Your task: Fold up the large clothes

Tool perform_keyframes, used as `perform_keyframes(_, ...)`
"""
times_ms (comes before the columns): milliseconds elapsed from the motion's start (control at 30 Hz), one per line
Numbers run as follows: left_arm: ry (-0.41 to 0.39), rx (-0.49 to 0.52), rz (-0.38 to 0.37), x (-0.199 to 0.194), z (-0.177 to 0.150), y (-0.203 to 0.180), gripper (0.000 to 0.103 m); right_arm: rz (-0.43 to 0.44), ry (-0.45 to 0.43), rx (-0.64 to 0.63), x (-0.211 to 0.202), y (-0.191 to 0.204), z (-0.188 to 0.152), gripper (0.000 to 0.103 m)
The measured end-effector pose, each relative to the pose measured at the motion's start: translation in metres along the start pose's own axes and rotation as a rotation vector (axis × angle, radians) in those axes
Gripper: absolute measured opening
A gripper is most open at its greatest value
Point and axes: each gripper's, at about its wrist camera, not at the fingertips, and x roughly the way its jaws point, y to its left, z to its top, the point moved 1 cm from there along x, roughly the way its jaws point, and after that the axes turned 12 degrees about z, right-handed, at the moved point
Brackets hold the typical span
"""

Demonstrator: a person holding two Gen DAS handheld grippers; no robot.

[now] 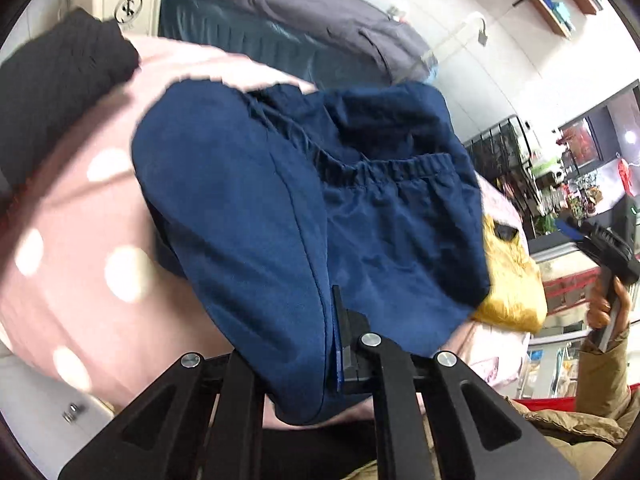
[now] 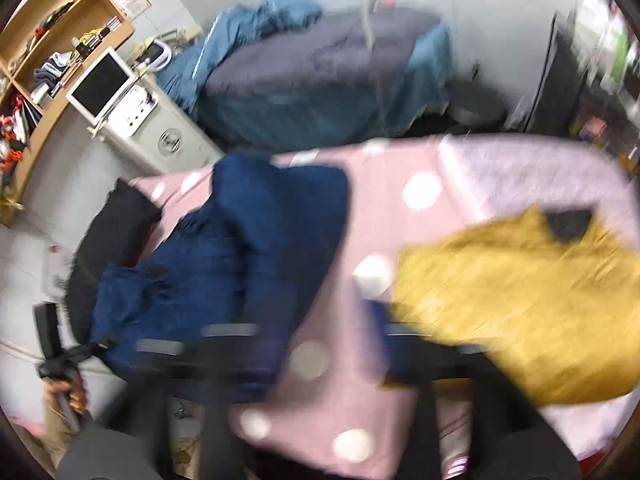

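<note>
Navy cloth is what I have hold of: the blue trousers (image 1: 304, 208) lie on the pink dotted cover (image 1: 72, 208), and my left gripper (image 1: 338, 344) is pinched shut on the hem of the folded-over leg right at my fingertips. From that pinch the leg runs up and away from me, with the elastic waistband bunched just beyond and to the right of it. As I judge it, the fold is under way but not finished: one leg looks doubled across the other, yet the cloth is still rumpled around the waist and nothing lies in a neat, squared stack. A lengthwise halving and some smoothing seem to be left.

My right gripper (image 2: 316, 344) stands with its jaws wide apart and nothing between them; its view is badly smeared, so I cannot say much about the fingertips themselves. From there the trousers sit ahead and to the left of the fingers, while a mustard-yellow garment (image 2: 512, 304) lies ahead and to the right, partly over the right-hand finger in the picture. That yellow piece looks crumpled and not yet folded, so I count it as work still to do. A black garment (image 2: 108, 248) lies beyond the trousers on the far left edge of the cover; whether it is folded I cannot tell.
</note>
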Motion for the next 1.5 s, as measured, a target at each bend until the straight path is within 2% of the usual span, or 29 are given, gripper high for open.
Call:
perform_keyframes(67,0.011,0.023,-0.008,0.005,-0.011,-0.019,0.009,0.048,0.0,0.01,0.024,0.0,-0.008,0.087)
perform_keyframes(133,0.028,0.042,-0.03,0.008,-0.023,-0.042,0.009,0.075,0.06,-0.017,0.061,0.012,-0.001,0.087)
perform_keyframes(300,0.067,0.107,-0.026,0.019,-0.054,-0.073,0.009,0.03,0.101,-0.213,0.118,0.059,0.028,0.087)
perform_keyframes(433,0.096,0.085,-0.02,0.026,-0.061,-0.073,0.009,-0.069,0.107,-0.529,0.167,0.126,0.034,0.087)
perform_keyframes(500,0.095,0.076,-0.014,0.026,-0.06,-0.072,0.009,-0.078,0.197,-0.733,0.202,0.154,0.017,0.087)
perform_keyframes(567,0.089,0.078,-0.007,0.021,-0.064,-0.073,0.009,-0.132,0.325,-0.903,0.25,0.172,-0.009,0.087)
perform_keyframes(667,0.093,0.103,0.018,0.023,-0.07,-0.079,0.009,-0.27,0.356,-1.028,0.309,0.171,-0.026,0.087)
perform_keyframes(733,0.114,0.108,0.033,0.027,-0.074,-0.079,0.009,-0.31,0.381,-1.007,0.333,0.159,-0.026,0.086)
perform_keyframes(767,0.128,0.116,0.041,0.028,-0.076,-0.077,0.009,-0.281,0.395,-0.956,0.339,0.151,-0.023,0.075)
perform_keyframes(800,0.139,0.109,0.042,0.03,-0.077,-0.075,0.009,-0.253,0.409,-0.912,0.34,0.143,-0.02,0.044)
perform_keyframes(867,0.149,0.095,0.038,0.03,-0.076,-0.069,0.009,-0.3,0.421,-0.836,0.334,0.126,-0.012,0.0)
perform_keyframes(900,0.152,0.092,0.035,0.029,-0.076,-0.067,0.009,-0.321,0.404,-0.79,0.325,0.118,-0.007,0.0)
perform_keyframes(1000,0.155,0.112,0.036,0.024,-0.072,-0.061,0.009,-0.238,0.337,-0.622,0.273,0.087,0.014,0.0)
perform_keyframes(1067,0.17,0.138,0.04,0.023,-0.07,-0.057,0.009,-0.224,0.298,-0.552,0.226,0.065,0.024,0.0)
perform_keyframes(1133,0.195,0.157,0.038,0.025,-0.069,-0.052,0.009,-0.212,0.312,-0.537,0.198,0.05,0.022,0.0)
perform_keyframes(1267,0.253,0.225,0.031,0.033,-0.067,-0.053,0.009,-0.186,0.378,-0.553,0.159,0.027,0.0,0.004)
perform_keyframes(1333,0.27,0.275,0.029,0.038,-0.064,-0.064,0.009,-0.223,0.377,-0.577,0.154,0.021,-0.007,0.025)
perform_keyframes(1367,0.272,0.299,0.027,0.039,-0.062,-0.068,0.009,-0.247,0.353,-0.608,0.15,0.023,-0.016,0.067)
perform_keyframes(1400,0.271,0.315,0.023,0.038,-0.06,-0.072,0.009,-0.26,0.319,-0.631,0.15,0.03,-0.016,0.092)
perform_keyframes(1467,0.267,0.337,0.013,0.036,-0.056,-0.077,0.009,-0.255,0.218,-0.701,0.149,0.055,-0.013,0.092)
perform_keyframes(1500,0.264,0.342,0.012,0.036,-0.056,-0.078,0.009,-0.255,0.203,-0.738,0.152,0.066,-0.011,0.092)
